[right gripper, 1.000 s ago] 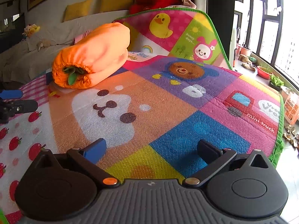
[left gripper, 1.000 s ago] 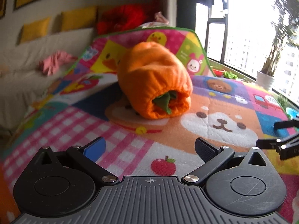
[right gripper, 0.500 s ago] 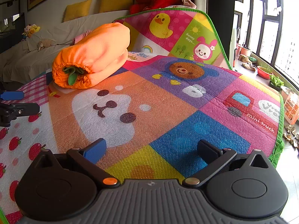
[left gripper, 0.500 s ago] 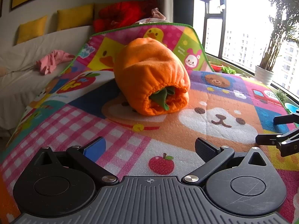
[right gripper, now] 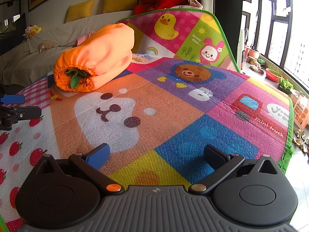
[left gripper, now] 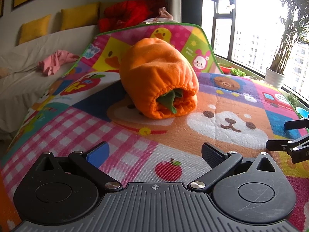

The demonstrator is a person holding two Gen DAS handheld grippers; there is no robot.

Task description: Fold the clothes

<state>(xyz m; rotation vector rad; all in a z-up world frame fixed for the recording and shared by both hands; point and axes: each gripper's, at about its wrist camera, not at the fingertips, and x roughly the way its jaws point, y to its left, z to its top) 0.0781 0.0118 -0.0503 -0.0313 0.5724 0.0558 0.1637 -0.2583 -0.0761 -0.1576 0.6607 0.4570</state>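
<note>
the orange garment [left gripper: 156, 79] lies rolled into a thick bundle on the play mat [left gripper: 135, 139], resting on the brown dog-face panel printed there. its gathered, elasticated end faces the cameras, and a bit of green fabric [left gripper: 170, 100] pokes out of the opening. seen from the right wrist camera, the same orange garment [right gripper: 96, 58] lies lengthwise, its far end toward the mat's upturned edge with the duck and bunny pictures.

the left claw [left gripper: 154, 152] is released, its fingers spread wide and holding nothing, hovering over the pink checked part of the mat, well short of the bundle. the right claw [right gripper: 156, 154] is likewise released and empty, low over the yellow and blue squares, farther from the bundle and off to its right side. each claw shows at the edge of the other's view, apart from the garment.

behind the bundle, past the mat's raised edge, a white-covered sofa [left gripper: 29, 67] carries yellow cushions [left gripper: 79, 15], a red heap of cloth [left gripper: 131, 13] and a crumpled pink garment [left gripper: 56, 61]. to the bundle's right, beyond the mat, windows and a potted plant [left gripper: 274, 77] are in view.
</note>
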